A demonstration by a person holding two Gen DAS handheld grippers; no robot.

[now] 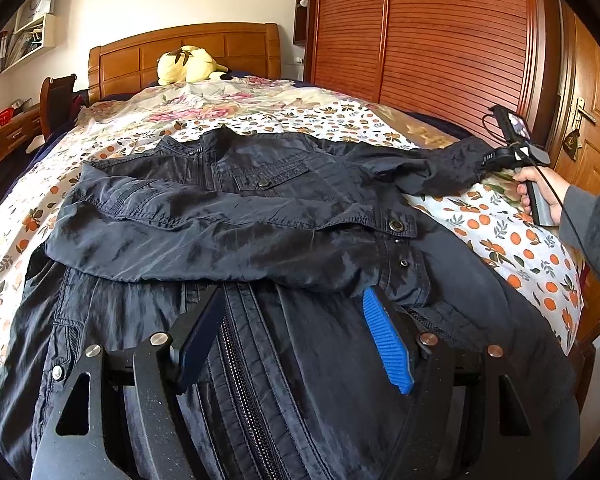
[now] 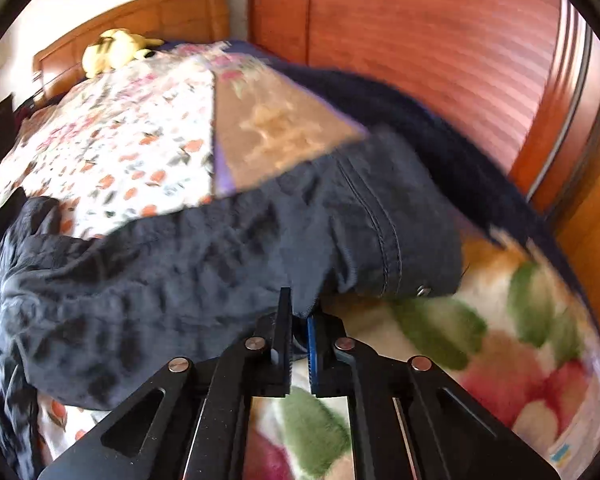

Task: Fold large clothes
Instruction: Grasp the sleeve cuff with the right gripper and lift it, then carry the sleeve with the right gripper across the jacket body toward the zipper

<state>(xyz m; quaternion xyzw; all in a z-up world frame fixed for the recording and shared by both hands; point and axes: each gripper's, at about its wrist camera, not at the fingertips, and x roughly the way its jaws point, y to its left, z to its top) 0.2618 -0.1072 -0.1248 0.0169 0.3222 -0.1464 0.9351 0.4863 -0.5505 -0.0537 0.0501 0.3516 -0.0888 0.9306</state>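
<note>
A: Where's the dark jacket (image 1: 236, 216)?
B: Spread on the floral bedspread (image 1: 340, 120), one sleeve folded across its chest, the other sleeve (image 2: 260, 240) stretched out to the right.
A: And the tongs?
B: Left gripper (image 1: 296, 332) gapes over the near hem — gripping nothing. Right gripper (image 2: 299, 320) is clenched on that sleeve's cuff edge.

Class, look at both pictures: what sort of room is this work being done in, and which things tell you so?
Most likely a home bedroom. A bed with a wooden headboard fills the view, a soft toy lies at its head, and a tall wooden wardrobe stands beside it.
</note>
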